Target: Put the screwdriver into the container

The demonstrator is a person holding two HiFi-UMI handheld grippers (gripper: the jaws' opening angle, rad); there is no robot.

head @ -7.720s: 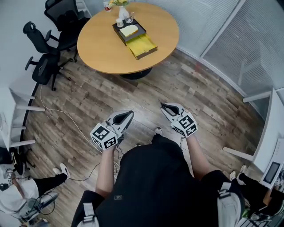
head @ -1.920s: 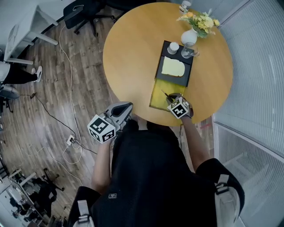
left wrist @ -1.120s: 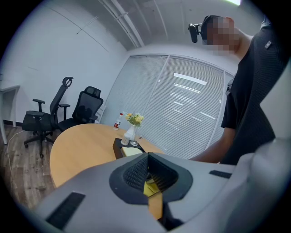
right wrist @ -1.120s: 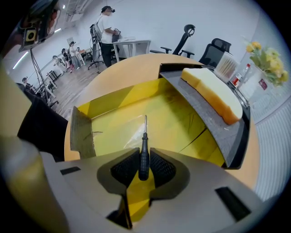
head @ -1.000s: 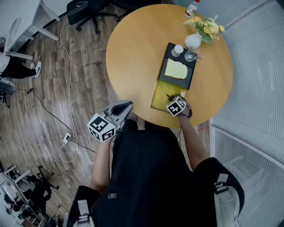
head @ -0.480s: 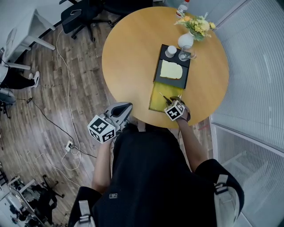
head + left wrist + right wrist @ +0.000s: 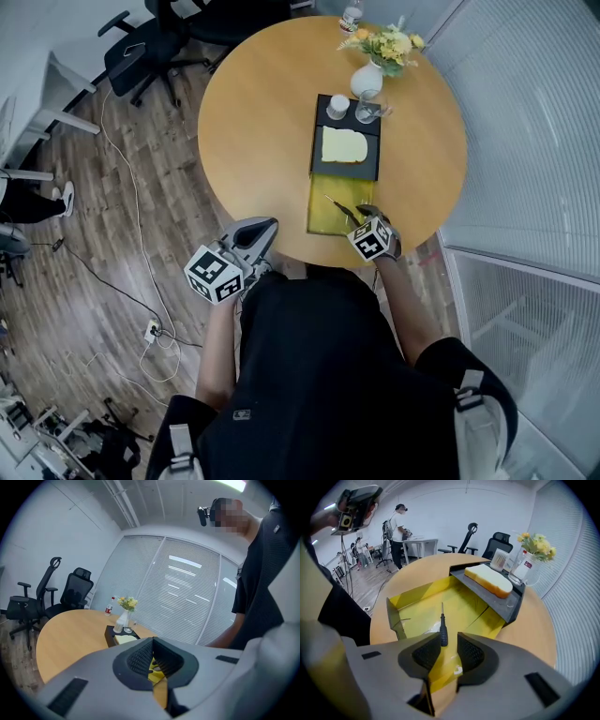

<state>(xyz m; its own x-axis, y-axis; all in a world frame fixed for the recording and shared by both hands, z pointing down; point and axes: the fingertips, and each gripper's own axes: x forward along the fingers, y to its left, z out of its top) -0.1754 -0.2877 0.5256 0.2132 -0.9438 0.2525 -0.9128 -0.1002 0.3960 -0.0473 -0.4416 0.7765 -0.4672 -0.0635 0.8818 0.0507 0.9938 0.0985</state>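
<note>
A black-handled screwdriver (image 7: 443, 630) lies flat on the floor of the open yellow container (image 7: 417, 597), its tip pointing away from me. In the head view the screwdriver (image 7: 339, 208) lies across the container (image 7: 322, 223) near the table's front edge. My right gripper (image 7: 361, 216) hovers just behind the handle. Its jaws (image 7: 449, 649) are closing, but the pads stand apart and press on nothing; the handle's end sits just beyond the tips. My left gripper (image 7: 268, 228) hangs off the table over the floor, its tips together and empty (image 7: 152, 645).
A black tray (image 7: 319, 169) with a pale yellow block adjoins the container's far end. A white cup (image 7: 337, 105), a glass (image 7: 367, 111) and a vase of flowers (image 7: 367, 77) stand behind on the round wooden table (image 7: 253, 122). Office chairs (image 7: 141, 52) and floor cables (image 7: 141, 272) lie left.
The right gripper's jaws have come apart and the screwdriver now lies free in the container. The right gripper has drawn back a little toward the table's edge. The left gripper has stayed put.
</note>
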